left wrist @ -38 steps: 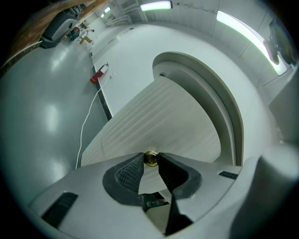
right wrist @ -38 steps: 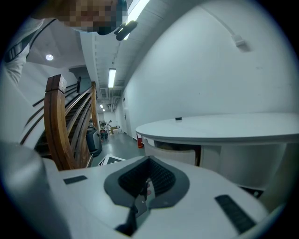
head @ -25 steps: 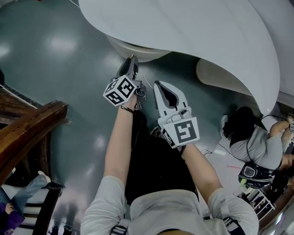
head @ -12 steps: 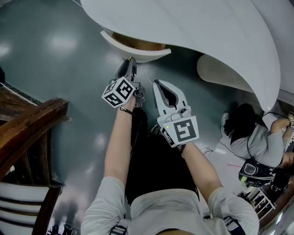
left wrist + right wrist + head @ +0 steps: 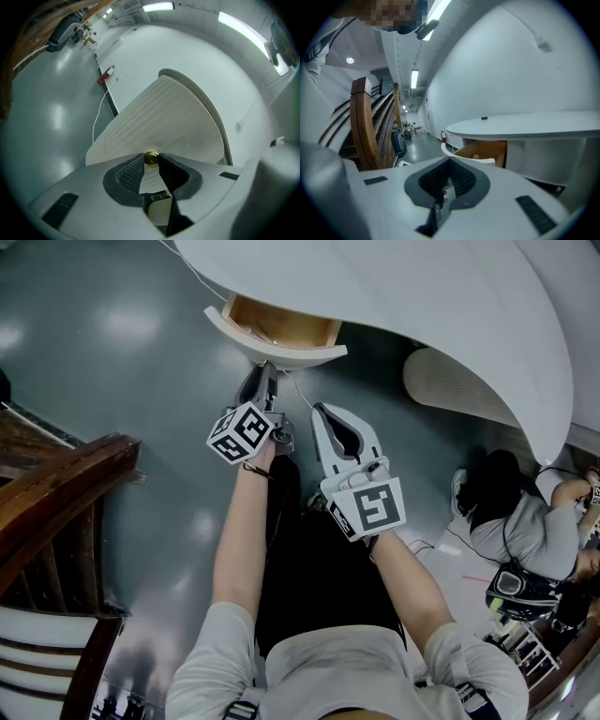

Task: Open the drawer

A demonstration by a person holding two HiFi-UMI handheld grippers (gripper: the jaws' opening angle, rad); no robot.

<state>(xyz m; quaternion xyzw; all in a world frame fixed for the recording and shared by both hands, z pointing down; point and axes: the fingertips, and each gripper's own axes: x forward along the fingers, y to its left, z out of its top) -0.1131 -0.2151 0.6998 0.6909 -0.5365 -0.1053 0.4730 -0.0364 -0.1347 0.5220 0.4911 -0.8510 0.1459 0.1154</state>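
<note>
A white curved drawer (image 5: 277, 351) stands pulled out from under the white desk (image 5: 422, 306), and its wooden inside (image 5: 281, 322) shows. My left gripper (image 5: 265, 373) is shut on the small brass knob (image 5: 151, 158) at the middle of the ribbed white drawer front (image 5: 159, 119). The pads press on the knob from both sides. My right gripper (image 5: 325, 414) hangs beside the left one, a little nearer to me, shut and holding nothing. In the right gripper view, the right gripper (image 5: 449, 161) points toward the open drawer (image 5: 480, 151) under the desk top (image 5: 525, 124).
A dark wooden stair rail (image 5: 56, 502) runs along the left. A person (image 5: 525, 531) sits on the floor at the right with gear beside them. A red fire extinguisher (image 5: 105, 75) and a white cable (image 5: 98, 117) lie by the far wall.
The drawer has slid out from under the desk toward me with my left gripper on its knob, and its wooden inside now shows. My right gripper shifted only slightly.
</note>
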